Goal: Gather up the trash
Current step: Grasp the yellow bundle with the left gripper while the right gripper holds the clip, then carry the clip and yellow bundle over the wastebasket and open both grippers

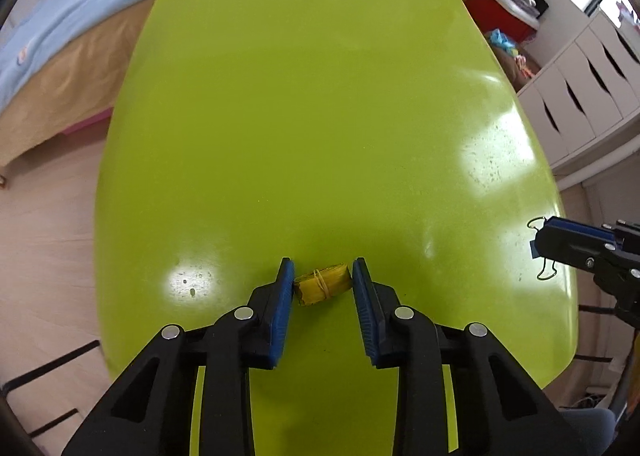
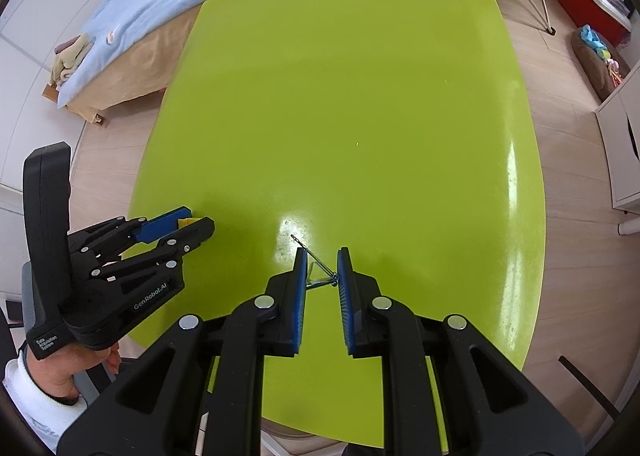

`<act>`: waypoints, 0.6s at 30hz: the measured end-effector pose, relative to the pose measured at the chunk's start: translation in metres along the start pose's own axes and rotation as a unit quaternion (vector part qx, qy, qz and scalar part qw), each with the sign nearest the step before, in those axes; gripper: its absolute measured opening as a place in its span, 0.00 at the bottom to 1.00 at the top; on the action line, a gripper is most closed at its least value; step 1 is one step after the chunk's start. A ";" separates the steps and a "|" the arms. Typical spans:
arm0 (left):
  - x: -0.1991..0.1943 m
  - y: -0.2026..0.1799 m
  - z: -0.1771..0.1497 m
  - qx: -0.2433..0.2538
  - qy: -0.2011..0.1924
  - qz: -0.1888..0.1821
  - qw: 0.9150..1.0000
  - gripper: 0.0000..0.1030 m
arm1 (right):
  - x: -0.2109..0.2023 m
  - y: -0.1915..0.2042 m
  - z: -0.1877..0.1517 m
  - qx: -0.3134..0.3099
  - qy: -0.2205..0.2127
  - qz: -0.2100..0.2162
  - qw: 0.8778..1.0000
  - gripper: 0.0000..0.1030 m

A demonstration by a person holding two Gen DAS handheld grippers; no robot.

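Two tongs clamped: left tongs [image 1: 322,270] on yellow wad [image 1: 322,284], right tongs [image 2: 321,259] on wire clip [image 2: 320,274]

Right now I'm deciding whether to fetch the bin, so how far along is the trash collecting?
Nothing shows as binned yet; no bin is in view. In hand: the left gripper is closed on a yellow wad bound with a rubber band, and the right gripper is shut on a thin wire clip. Left to do: carry both off the green table, which otherwise looks bare.

Bright daylight; white glare patches on glossy green table [image 1: 320,115]; sharp focus; fisheye edges bowed, corners black.
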State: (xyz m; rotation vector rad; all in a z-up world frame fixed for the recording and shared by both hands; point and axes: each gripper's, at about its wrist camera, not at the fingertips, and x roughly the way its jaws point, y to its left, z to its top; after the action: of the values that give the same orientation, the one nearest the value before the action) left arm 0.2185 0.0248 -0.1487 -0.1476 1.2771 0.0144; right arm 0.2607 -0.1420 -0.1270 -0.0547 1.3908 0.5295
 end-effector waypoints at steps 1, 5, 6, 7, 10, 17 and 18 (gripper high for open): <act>0.000 0.000 0.001 0.006 0.000 0.000 1.000 0.29 | 0.001 0.000 0.000 0.000 0.000 0.001 1.000 0.14; -0.006 0.001 -0.002 0.012 -0.006 -0.006 1.000 0.29 | 0.001 0.002 -0.001 -0.002 -0.002 0.002 1.000 0.14; -0.008 0.000 -0.003 0.014 -0.008 -0.007 1.000 0.29 | 0.000 0.002 -0.002 -0.002 -0.004 0.002 1.000 0.14; -0.013 0.001 -0.005 0.018 -0.012 -0.009 1.000 0.29 | -0.001 0.003 -0.003 -0.003 -0.006 0.002 1.000 0.14; -0.029 0.000 -0.010 0.028 -0.026 -0.012 0.999 0.29 | -0.009 0.008 -0.008 -0.007 -0.014 0.004 1.000 0.14; -0.081 -0.004 -0.034 0.051 -0.077 -0.021 0.996 0.29 | -0.042 0.028 -0.034 -0.029 -0.046 0.007 0.998 0.14; -0.088 -0.004 -0.038 0.054 -0.082 -0.021 0.995 0.29 | -0.048 0.032 -0.041 -0.035 -0.052 0.006 0.998 0.14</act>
State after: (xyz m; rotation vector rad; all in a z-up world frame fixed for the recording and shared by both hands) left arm 0.1569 0.0226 -0.0749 -0.0791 1.1070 -0.0773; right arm 0.2070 -0.1432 -0.0810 -0.0758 1.2717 0.5829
